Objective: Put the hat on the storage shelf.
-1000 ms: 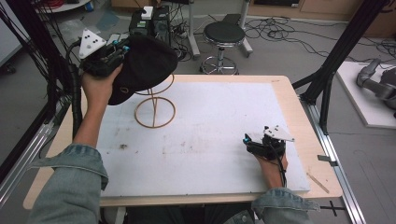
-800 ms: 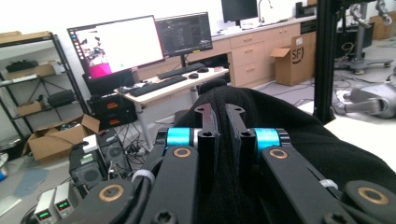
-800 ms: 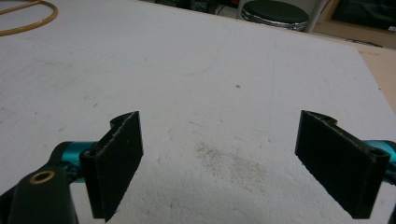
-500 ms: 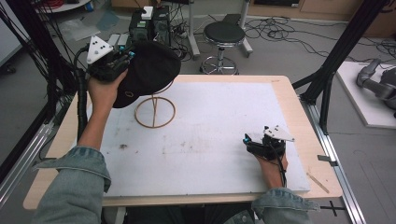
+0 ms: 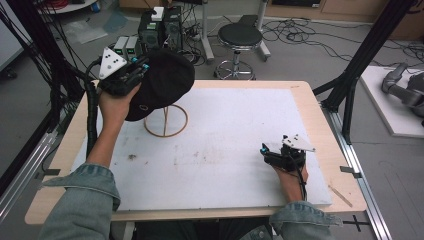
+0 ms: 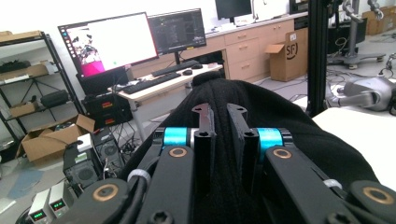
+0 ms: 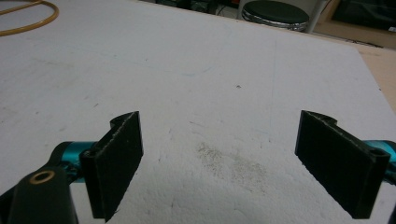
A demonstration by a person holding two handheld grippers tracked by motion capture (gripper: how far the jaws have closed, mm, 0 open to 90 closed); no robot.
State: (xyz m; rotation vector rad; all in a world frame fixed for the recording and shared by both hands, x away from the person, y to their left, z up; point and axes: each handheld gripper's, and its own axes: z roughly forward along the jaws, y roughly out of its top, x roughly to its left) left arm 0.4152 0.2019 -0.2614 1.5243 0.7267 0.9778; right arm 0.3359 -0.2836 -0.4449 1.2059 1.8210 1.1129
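Far left, raised off the surface: my left gripper (image 5: 134,70) is held up above the back-left corner, its grey plate on top and its cable trailing down my forearm.
Left fingers: pinched close together on the black cap (image 5: 161,82); in the left gripper view the fingers (image 6: 204,140) bite into dark fabric (image 6: 280,112) that bulges past them on both sides.
Cap position: in the air, crown toward the back of the room, hanging just above and slightly left of the wooden stand (image 5: 165,121).
Stand: a thin wooden ring flat on the white surface (image 5: 240,150) with an upright post rising from it; the cap hides the post's top, so I cannot tell whether they touch.
Key relation: the stand lies below and a little to the right of my left fingers, its post upright, so I judge the cap would travel straight down along that axis to seat or straight up to clear it. My left hand is much the nearer one.
Right side: my right gripper (image 5: 272,152) rests low near the front-right of the surface, well apart from the stand.
Right fingers: spread wide, nothing between them but bare surface (image 7: 219,116).
Change from a second ago: the cap and my left gripper have risen and drifted toward the back; the right gripper has not moved.
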